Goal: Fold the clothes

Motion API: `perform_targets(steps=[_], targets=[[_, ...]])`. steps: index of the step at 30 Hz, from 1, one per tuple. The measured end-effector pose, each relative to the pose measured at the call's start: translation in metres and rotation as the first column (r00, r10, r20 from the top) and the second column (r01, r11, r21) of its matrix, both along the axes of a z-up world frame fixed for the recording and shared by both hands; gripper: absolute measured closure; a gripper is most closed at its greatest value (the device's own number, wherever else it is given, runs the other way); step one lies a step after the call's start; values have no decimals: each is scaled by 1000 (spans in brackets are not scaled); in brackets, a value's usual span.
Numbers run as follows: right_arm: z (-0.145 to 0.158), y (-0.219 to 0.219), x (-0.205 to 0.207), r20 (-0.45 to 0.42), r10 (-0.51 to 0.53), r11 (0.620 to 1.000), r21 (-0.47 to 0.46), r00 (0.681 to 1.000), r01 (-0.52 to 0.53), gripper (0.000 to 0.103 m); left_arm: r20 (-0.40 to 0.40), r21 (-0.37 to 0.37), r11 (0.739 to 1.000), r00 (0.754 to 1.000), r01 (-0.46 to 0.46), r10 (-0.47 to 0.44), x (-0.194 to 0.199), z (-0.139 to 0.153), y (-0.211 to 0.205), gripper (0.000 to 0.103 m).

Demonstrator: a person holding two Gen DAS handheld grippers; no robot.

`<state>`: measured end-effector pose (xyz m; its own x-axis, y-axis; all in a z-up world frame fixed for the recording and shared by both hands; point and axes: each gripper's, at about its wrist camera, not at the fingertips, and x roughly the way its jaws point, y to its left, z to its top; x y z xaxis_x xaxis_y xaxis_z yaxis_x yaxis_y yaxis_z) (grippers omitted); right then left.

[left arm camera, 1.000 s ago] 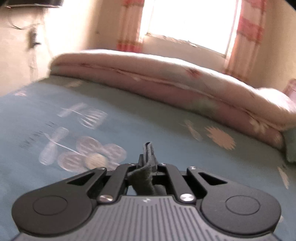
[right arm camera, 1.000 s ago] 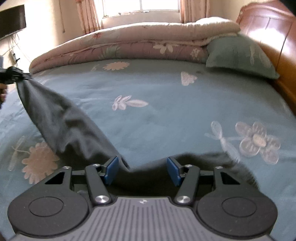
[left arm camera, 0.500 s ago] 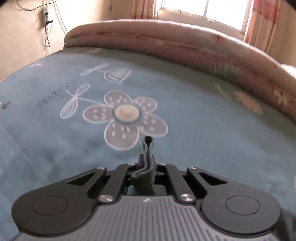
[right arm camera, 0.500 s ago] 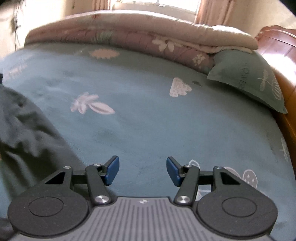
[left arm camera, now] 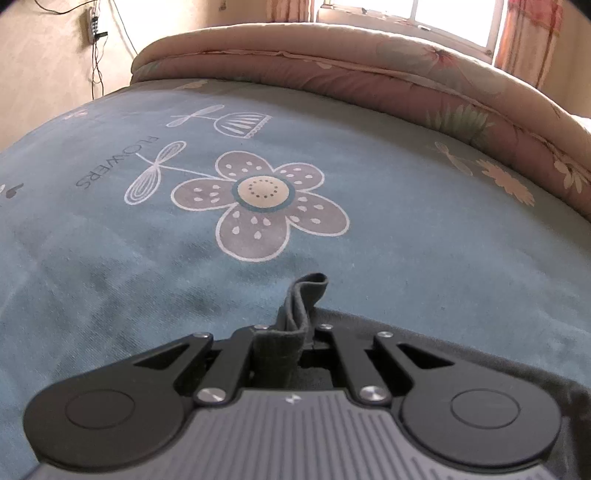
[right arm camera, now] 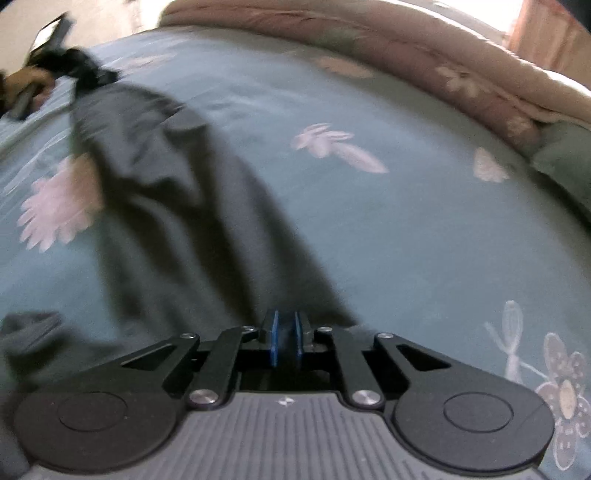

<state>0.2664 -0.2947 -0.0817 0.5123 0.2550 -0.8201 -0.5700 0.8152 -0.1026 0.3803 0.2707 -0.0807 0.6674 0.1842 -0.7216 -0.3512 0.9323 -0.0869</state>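
Observation:
A dark grey garment (right arm camera: 177,192) lies stretched across the blue flowered bed sheet (right arm camera: 406,240). It runs from the far left corner down to my right gripper (right arm camera: 285,332), whose blue pads are shut on its near edge. Its far end is bunched in my left gripper (right arm camera: 59,62), held by a hand (right arm camera: 26,85). In the left wrist view my left gripper (left arm camera: 295,328) is shut on a folded strip of the garment (left arm camera: 306,291) that sticks up between the fingers. More of the cloth spreads out under the tool to the right.
A rolled pink quilt (left arm camera: 369,74) lines the far side of the bed below a window. A green pillow (right arm camera: 565,147) lies at the right. A loose grey fold (right arm camera: 33,332) sits at the lower left. A power strip (left arm camera: 92,26) hangs on the wall.
My right gripper was open over the bare sheet and has now shut at the garment's near edge. My left gripper, still holding the cloth, has dropped low over the bed.

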Motion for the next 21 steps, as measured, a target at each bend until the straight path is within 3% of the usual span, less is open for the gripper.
perform_targets(steps=[3,7,14,18,21], targets=[[8,-1,-1,1,36,999,-4,999,-36,88,-5,8,1000,1000,5,-5,0,-1,-1,100],[34,-28,21,119,-39,999,42,992,34,82,-5,3,1000,1000,-2,2,0,-1,-1,100],[11,-47,39,97,-102,995,9,990,102,80,-3,-4,1000,1000,-9,9,-1,-4,-2,99],[-5,-34,17,84,-12,997,-70,996,18,80,-1,-3,1000,1000,-9,9,0,-6,-2,99],[-3,-32,10,80,-22,997,-74,997,27,80,-2,7,1000,1000,-3,3,0,-6,-3,99]])
